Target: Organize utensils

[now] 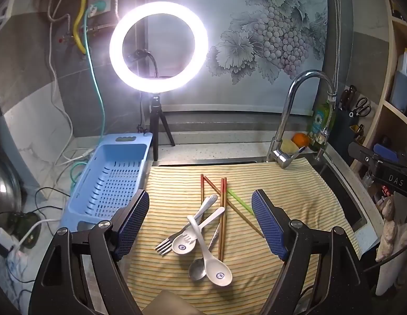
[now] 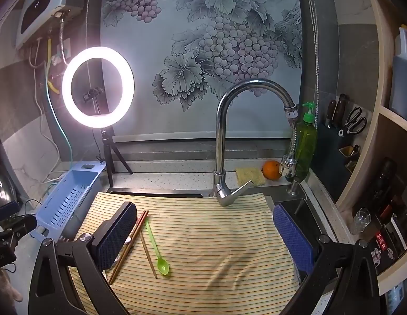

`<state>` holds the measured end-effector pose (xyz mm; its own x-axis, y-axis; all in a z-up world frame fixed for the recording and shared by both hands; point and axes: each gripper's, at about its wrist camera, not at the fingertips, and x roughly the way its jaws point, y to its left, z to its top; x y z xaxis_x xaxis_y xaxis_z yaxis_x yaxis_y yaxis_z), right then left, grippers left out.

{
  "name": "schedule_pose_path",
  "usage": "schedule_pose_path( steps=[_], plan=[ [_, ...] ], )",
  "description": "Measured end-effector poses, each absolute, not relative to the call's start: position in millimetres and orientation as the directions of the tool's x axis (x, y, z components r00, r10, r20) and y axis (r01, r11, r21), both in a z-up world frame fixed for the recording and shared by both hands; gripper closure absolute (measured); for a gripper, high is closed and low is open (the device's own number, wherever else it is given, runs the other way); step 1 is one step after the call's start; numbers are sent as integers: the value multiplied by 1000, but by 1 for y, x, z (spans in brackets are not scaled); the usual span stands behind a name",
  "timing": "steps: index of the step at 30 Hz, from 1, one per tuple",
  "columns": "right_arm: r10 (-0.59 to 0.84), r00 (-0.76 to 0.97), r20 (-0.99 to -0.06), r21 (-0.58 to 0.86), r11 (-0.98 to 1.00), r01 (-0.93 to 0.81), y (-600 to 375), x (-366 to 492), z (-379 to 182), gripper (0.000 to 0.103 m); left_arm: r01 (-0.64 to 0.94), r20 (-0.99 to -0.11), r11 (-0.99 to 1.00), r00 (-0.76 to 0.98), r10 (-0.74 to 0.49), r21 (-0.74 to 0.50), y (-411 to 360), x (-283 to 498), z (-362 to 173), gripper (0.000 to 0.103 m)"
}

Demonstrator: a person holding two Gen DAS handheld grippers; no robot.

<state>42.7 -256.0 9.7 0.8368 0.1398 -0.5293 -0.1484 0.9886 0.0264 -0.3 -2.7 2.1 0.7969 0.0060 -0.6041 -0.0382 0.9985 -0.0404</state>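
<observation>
While both tools hung above the work area with nothing between their pads, the striped cloth [image 1: 295, 197] filled the lower centre of each view, spread over the sink below the faucet [image 1: 290, 113]. At centre left of the left wrist view sat the blue slotted basket [image 1: 111, 181], just beside the cloth's left edge and seemingly holding nothing; it looked like the likely home for the utensils, though that is a judgement. The left gripper [image 1: 201, 225] stood wide open, framing the pile in the lower middle of its frame; the right gripper [image 2: 203, 239] was equally wide, over bare cloth at the centre of its own frame.

The pile itself lay tangled: brown chopsticks [image 1: 221, 220] crossed one another, two white spoons [image 1: 216, 267] lay over a fork [image 1: 166, 244] and a metal spoon [image 1: 198, 267], and a green spoon [image 2: 161, 260] trailed off to the right. Picking well would probably mean taking the topmost piece first, likely the nearer white spoon, gripping across its handle rather than its bowl, and lifting straight so the pieces beneath were not dragged.

Only the left wrist view showed the white spoons, fork and metal spoon; in the right wrist view that gripper's left finger [image 2: 114, 236] hid them, at lower left. The right wrist view alone revealed the green spoon's bowl, the green soap bottle [image 2: 307, 141] and the yellow sponge [image 2: 249, 176] clearly.
</observation>
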Motion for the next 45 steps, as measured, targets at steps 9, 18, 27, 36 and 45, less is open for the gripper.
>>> schedule_pose_path(
  steps=[9, 18, 27, 36, 45],
  plan=[
    [141, 835, -531, 27, 988, -149, -255, 42, 10, 0, -38, -603, 998, 798, 6, -40, -2, -1, 2, 22],
    [141, 834, -533, 27, 988, -150, -255, 43, 10, 0, -38, -603, 998, 798, 6, -40, -2, -1, 2, 22],
    [140, 833, -535, 27, 989, -149, -252, 45, 8, 0, -37, -604, 999, 797, 6, -39, -2, -2, 2, 22],
    [139, 832, -537, 31, 989, -145, -254, 47, 5, 0, -37, -605, 998, 796, 4, -41, -2, -2, 1, 22],
    [139, 831, -538, 31, 989, -145, -254, 48, 4, 0, -37, -606, 999, 796, 5, -40, -3, -1, 0, 22]
  ],
)
